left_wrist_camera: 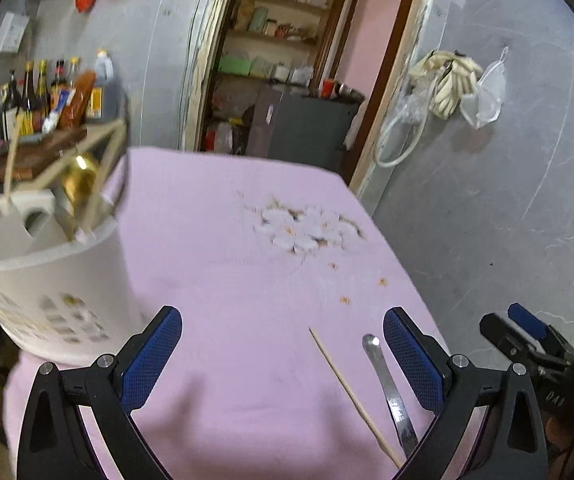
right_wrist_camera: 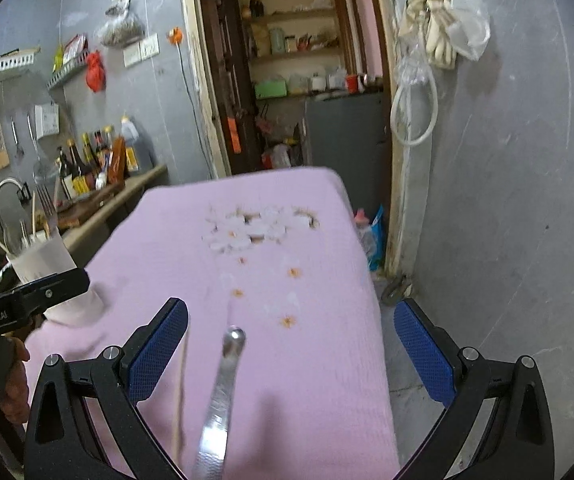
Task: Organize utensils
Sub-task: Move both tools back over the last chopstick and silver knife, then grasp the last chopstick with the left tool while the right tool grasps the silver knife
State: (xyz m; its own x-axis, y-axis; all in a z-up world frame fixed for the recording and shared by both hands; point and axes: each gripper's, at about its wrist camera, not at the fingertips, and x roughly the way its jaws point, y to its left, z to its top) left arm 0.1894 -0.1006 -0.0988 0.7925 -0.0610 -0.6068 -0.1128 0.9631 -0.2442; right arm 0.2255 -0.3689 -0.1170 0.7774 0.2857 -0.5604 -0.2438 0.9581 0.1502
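Note:
A white utensil holder [left_wrist_camera: 55, 280] stands at the left of the pink cloth-covered table [left_wrist_camera: 227, 280], with chopsticks, a golden utensil and other utensils inside; it also shows in the right wrist view [right_wrist_camera: 47, 264]. A metal utensil handle [left_wrist_camera: 391, 392] and a wooden chopstick [left_wrist_camera: 351, 392] lie on the cloth near the front right. My left gripper [left_wrist_camera: 283, 344] is open and empty above the cloth, right of the holder. My right gripper [right_wrist_camera: 291, 344] is open, hovering over the metal utensil [right_wrist_camera: 223, 392] and a blurred chopstick [right_wrist_camera: 183, 392].
A counter [right_wrist_camera: 127, 192] with sauce bottles [left_wrist_camera: 55, 92] and a sink tap stands at the left. An open doorway with shelves and a grey cabinet [left_wrist_camera: 307, 124] lies behind the table. The table's right edge drops to a grey floor [left_wrist_camera: 507, 220].

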